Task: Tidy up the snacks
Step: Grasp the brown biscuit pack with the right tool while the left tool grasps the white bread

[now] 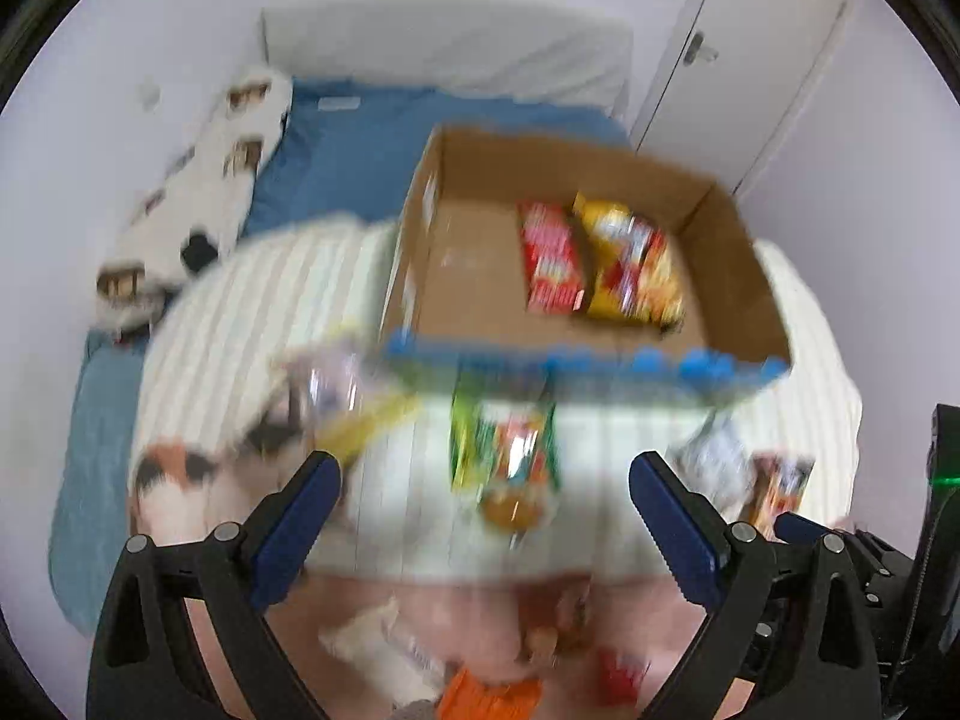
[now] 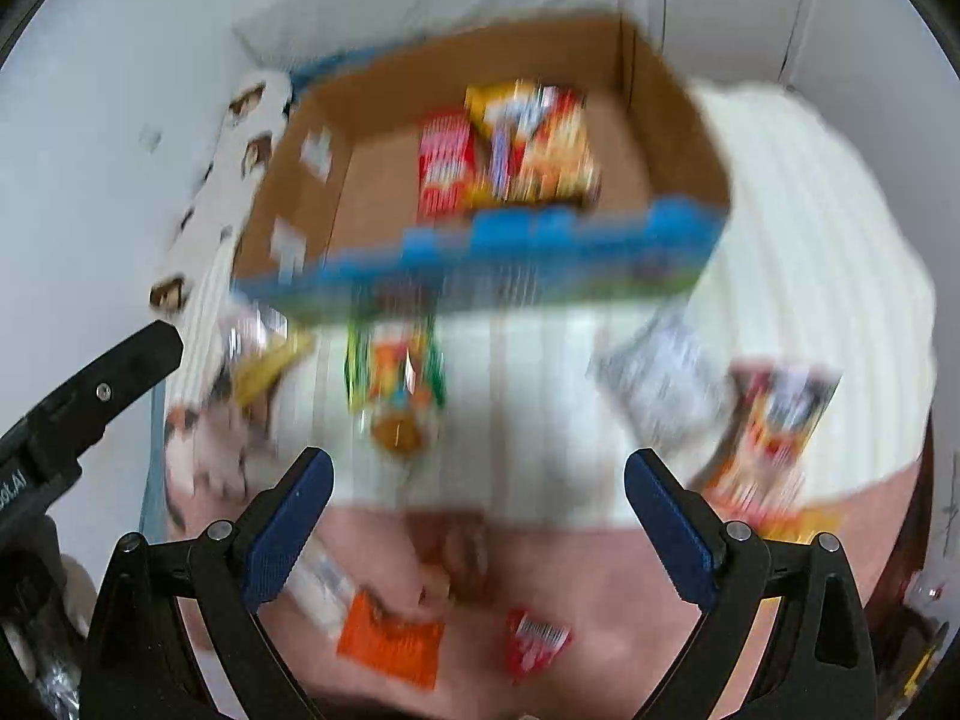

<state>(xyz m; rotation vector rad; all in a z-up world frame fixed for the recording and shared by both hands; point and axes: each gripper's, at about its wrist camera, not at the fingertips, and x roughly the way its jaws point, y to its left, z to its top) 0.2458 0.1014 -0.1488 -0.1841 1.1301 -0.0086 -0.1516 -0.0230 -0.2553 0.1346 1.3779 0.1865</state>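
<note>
Both views are motion-blurred. A cardboard box (image 1: pixel 480 276) (image 2: pixel 372 192) with a blue front edge sits on a white ribbed blanket and holds a red pack (image 1: pixel 552 258) (image 2: pixel 444 168) and a yellow pack (image 1: pixel 636 264) (image 2: pixel 534 144). In front of the box lies a green snack bag (image 1: pixel 504 450) (image 2: pixel 396 372). An orange pack (image 2: pixel 390 642) and a small red pack (image 2: pixel 534 642) lie nearer on a pink cover. My left gripper (image 1: pixel 486 474) is open above the green bag. My right gripper (image 2: pixel 480 468) is open too, with nothing between its fingers.
A silver bag (image 2: pixel 660 384) and a colourful pack (image 2: pixel 774 426) lie at the right of the blanket; a yellow-and-clear pack (image 2: pixel 264 354) lies at the left. The bed has a blue sheet (image 1: pixel 360 144) and a white pillow (image 1: pixel 444 42). A white door (image 1: pixel 762 54) stands behind.
</note>
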